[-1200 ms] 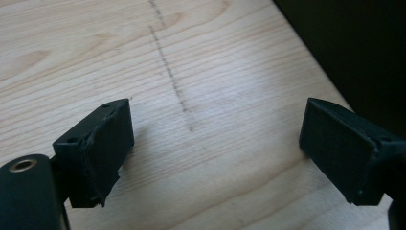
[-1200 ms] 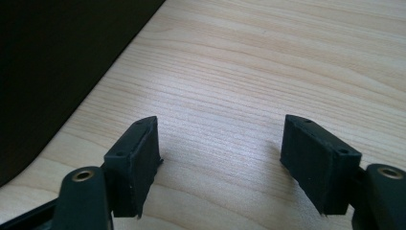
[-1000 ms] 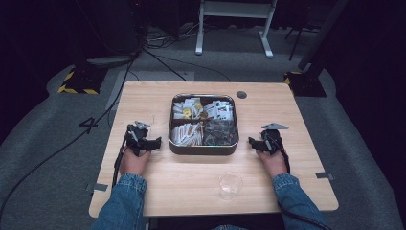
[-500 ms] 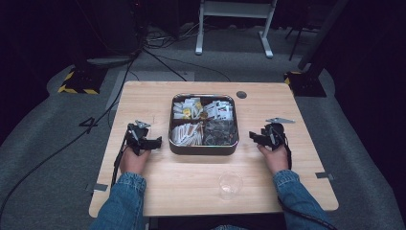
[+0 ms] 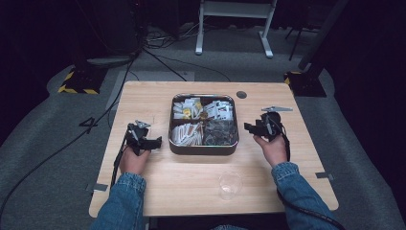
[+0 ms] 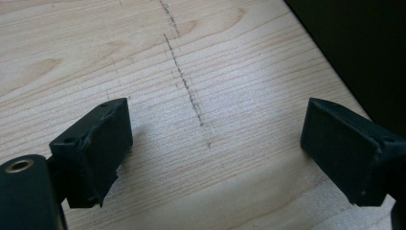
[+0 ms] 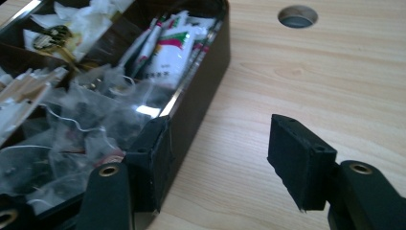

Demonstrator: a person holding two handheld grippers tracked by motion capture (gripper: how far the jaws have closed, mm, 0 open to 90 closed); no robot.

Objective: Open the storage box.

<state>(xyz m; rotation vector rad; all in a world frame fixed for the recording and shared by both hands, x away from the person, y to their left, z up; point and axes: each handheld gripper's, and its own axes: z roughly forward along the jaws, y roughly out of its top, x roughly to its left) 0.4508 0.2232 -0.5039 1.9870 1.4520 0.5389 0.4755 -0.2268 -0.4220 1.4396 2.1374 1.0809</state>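
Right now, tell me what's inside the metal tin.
The metal tin is divided into compartments: white sachets near left, clear bags of dark tea near right, more paper packets at the back. Whatever lies beneath these piles is covered.

Wooden table (image 5: 158, 103) with tin (image 5: 203, 147), cup (image 5: 230, 184)
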